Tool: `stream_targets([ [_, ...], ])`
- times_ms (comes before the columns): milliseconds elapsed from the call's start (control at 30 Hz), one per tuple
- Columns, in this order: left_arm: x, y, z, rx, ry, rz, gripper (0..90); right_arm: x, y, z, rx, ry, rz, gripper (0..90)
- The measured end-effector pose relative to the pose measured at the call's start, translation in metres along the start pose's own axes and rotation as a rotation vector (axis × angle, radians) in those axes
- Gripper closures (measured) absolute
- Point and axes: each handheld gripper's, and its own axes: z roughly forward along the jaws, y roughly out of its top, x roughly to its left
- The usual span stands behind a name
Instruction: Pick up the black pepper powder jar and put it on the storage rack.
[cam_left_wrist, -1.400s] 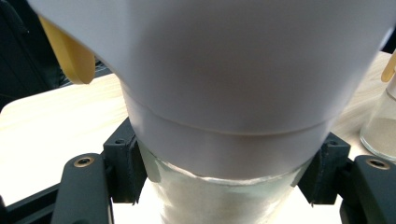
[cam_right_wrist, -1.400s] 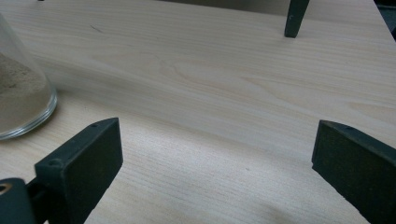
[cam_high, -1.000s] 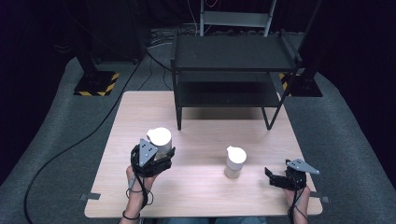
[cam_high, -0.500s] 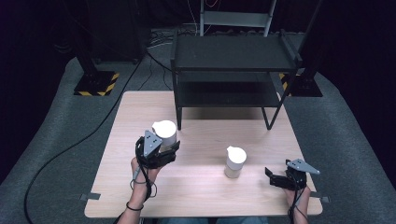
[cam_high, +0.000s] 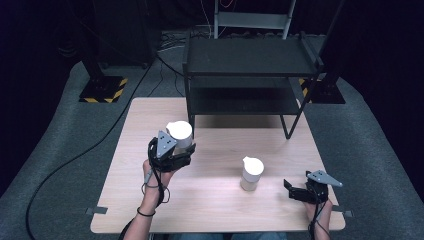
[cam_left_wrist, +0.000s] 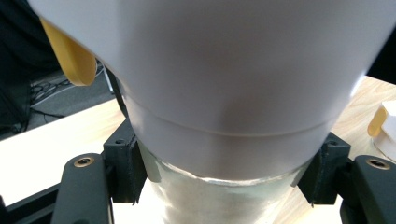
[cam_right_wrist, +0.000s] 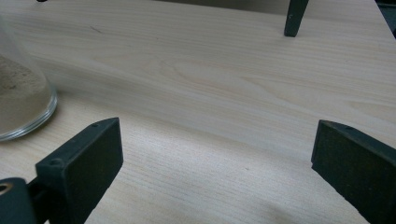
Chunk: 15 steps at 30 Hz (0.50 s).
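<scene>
White-lidded jar (cam_high: 180, 135): clenched in the left gripper (cam_high: 172, 152) jaws, surface (cam_high: 215, 210) centre-left, about 9 o'clock. Second jar (cam_high: 251, 173): standing at centre. Right gripper (cam_high: 292, 190): 4 o'clock, jaws released, nothing between them.

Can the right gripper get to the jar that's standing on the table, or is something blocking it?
Probably yes. The right gripper is open and empty, low over the table, and the jar stands upright just beside it. Bare wood lies between them. The left gripper holds the other jar well off to the side.
</scene>
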Motion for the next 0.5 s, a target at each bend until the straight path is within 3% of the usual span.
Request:
stream_targets([
  [500,0.008,0.016,0.012,-0.008,-0.024,0.004,30.5,0.000,-0.001,0.000,-0.003,-0.001,0.001,1.4],
])
